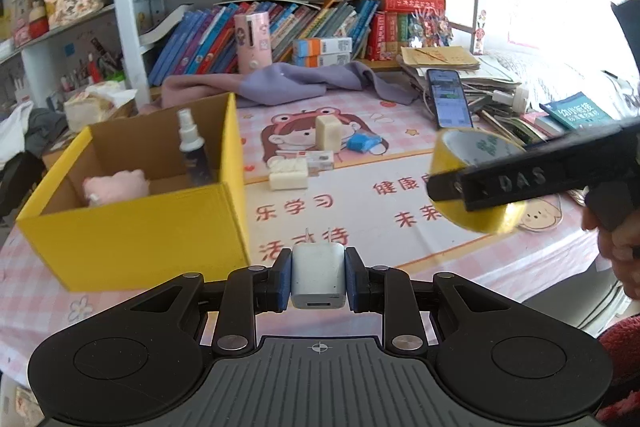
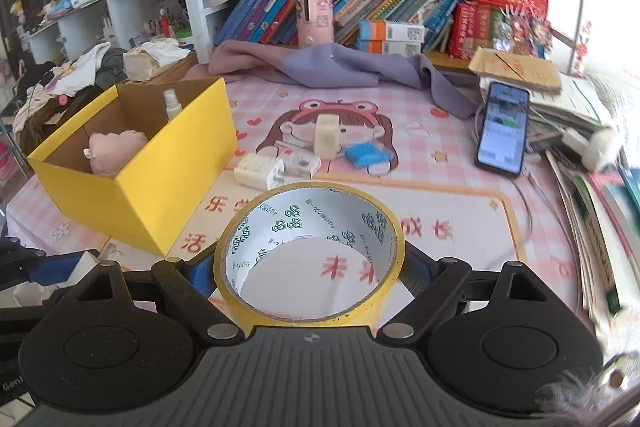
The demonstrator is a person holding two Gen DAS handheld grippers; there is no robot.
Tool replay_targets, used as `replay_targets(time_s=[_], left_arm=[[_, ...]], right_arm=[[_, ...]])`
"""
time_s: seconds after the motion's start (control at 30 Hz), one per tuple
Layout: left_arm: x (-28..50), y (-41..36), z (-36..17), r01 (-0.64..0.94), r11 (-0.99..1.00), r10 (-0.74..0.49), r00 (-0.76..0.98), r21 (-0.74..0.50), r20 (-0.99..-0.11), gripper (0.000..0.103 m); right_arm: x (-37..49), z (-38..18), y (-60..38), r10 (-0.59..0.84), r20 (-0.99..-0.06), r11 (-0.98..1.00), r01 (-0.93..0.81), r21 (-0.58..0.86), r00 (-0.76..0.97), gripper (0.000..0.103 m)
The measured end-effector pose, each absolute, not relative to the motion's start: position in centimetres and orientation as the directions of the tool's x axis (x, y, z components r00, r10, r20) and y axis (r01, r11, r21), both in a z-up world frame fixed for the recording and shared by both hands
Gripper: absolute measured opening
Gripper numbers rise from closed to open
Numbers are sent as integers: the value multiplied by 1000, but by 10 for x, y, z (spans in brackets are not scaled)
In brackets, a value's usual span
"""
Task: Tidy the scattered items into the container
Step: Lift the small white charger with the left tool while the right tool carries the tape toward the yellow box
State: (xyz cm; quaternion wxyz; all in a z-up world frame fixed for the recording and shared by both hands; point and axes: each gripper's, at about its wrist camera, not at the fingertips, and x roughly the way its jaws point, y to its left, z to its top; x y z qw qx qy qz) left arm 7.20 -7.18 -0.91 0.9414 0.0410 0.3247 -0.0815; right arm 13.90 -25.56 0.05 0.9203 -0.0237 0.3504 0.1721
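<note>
A: Your left gripper (image 1: 318, 281) is clamped on the white charger (image 1: 318, 277), just off the yellow box's (image 1: 132, 235) near corner.

B: And the right?

A: Your right gripper (image 2: 310, 277) pinches the yellow tape roll (image 2: 310, 251) above the desk mat (image 2: 460, 211). Box sits at the mat's left edge w/ spray bottle (image 1: 192, 147) and pink plush (image 1: 114, 187) inside.

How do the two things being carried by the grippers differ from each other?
The white charger is a small solid block; the yellow tape roll is a wide hollow ring. The left gripper pinches the charger with jaws nearly shut; the right gripper spans the tape with jaws wide. Both are held above the mat.
</note>
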Motion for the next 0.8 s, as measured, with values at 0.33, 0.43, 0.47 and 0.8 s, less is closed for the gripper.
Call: replay_targets(time_s=[0.33, 0.43, 0.47, 0.8], left_arm=[[43, -46, -13, 164, 986, -124, 776, 9, -619, 25], [37, -36, -15, 151, 989, -121, 772, -5, -624, 25], [35, -33, -16, 147, 989, -120, 769, -9, -627, 25], [20, -7, -19, 100, 995, -95, 766, -28, -635, 25]], right_arm=[[101, -4, -225, 309, -659, 933, -353, 71, 685, 87], [95, -6, -216, 313, -669, 930, -362, 70, 674, 87], [93, -7, -213, 315, -673, 928, -366, 69, 670, 87], [73, -8, -179, 351, -687, 896, -441, 50, 636, 87]])
